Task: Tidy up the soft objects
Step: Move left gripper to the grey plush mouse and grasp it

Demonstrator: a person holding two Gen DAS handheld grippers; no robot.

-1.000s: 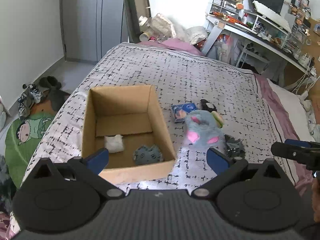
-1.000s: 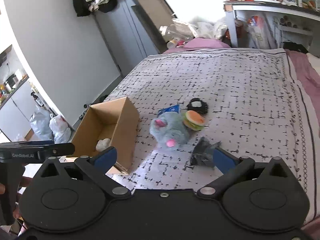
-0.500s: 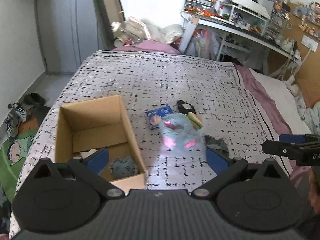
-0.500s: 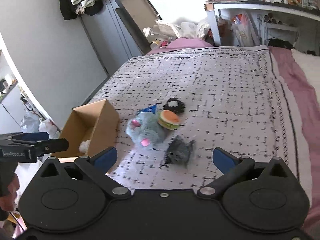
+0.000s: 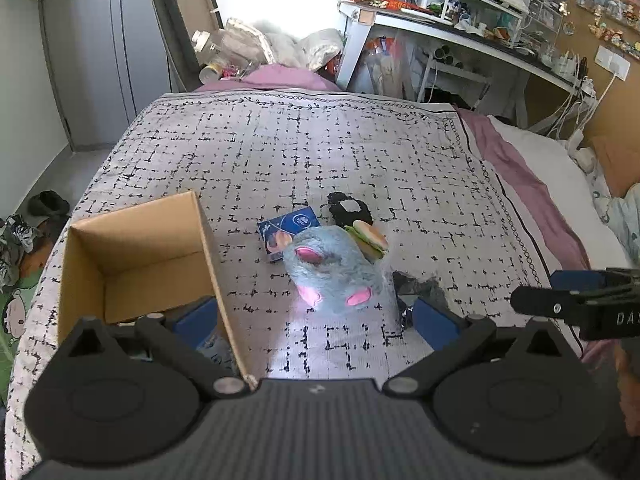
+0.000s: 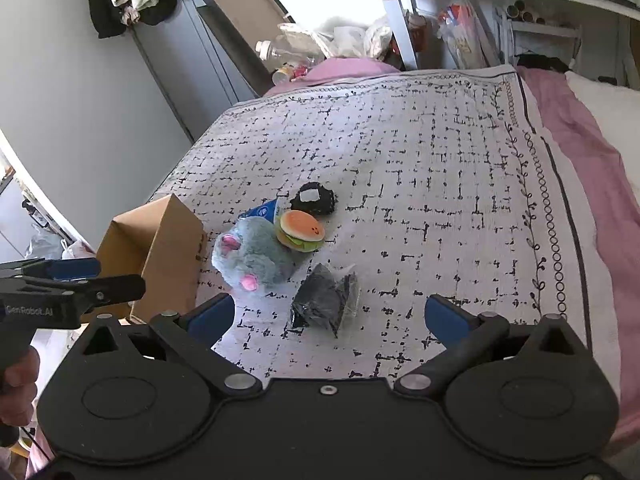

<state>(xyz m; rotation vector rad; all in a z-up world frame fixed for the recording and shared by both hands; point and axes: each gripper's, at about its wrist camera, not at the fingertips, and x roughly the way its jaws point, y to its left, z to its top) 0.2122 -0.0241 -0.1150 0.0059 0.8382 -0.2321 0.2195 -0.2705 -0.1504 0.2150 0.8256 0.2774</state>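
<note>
A grey plush mouse with pink ears (image 5: pixel 334 276) (image 6: pixel 250 256) lies on the bed beside an open cardboard box (image 5: pixel 132 256) (image 6: pixel 160 256). A burger plush (image 5: pixel 370 238) (image 6: pixel 301 231), a black plush (image 5: pixel 350 209) (image 6: pixel 313 199), a blue packet (image 5: pixel 286 232) (image 6: pixel 262 212) and a dark bagged item (image 5: pixel 420 288) (image 6: pixel 326 300) lie around it. My left gripper (image 5: pixel 316 320) is open and empty, near the mouse. My right gripper (image 6: pixel 326 316) is open and empty, just short of the dark bag.
The patterned bedspread (image 5: pixel 320 152) (image 6: pixel 440 168) covers the bed, with a pink sheet (image 6: pixel 592 168) along its right side. A cluttered white desk (image 5: pixel 460 40) stands behind. Shoes and a cartoon mat (image 5: pixel 24 240) lie on the floor at left.
Both grippers have shifted right and closer to the toys. The box has slid to the left of each view, and its contents are now hidden behind my left finger.
</note>
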